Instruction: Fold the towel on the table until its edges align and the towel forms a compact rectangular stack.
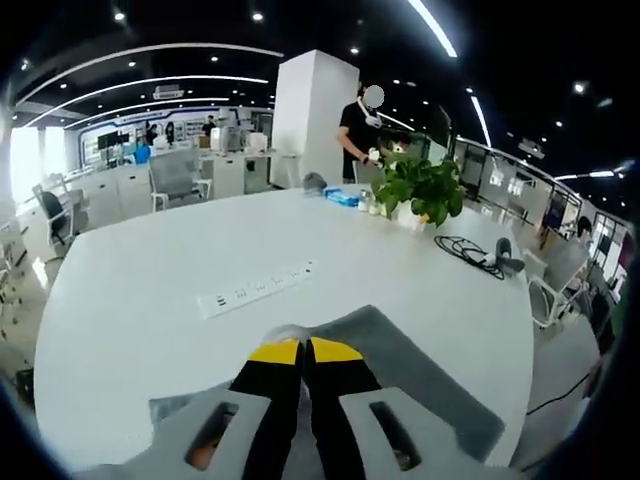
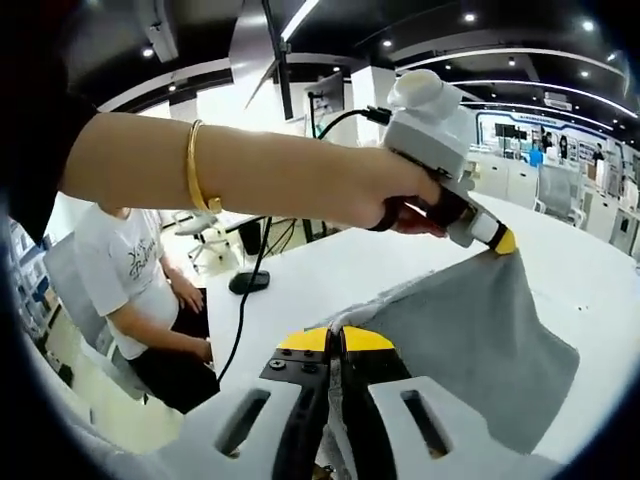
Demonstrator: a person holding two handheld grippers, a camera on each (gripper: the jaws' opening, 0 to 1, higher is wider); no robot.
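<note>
Grey towel (image 2: 470,330) lifted over table (image 1: 150,290), corners pinched in both tongs

Left gripper (image 1: 305,349) jaws were pinched together on the edge of the grey towel (image 1: 420,375), yellow tips touching. Towel was lifted at the pinch, draping down to the right onto the white table (image 1: 150,270). White power strip (image 1: 255,288) sat just beyond the tips. Potted plant (image 1: 425,190) and black cable (image 1: 470,250) were at the far right; a person (image 1: 358,130) stood behind.
</note>
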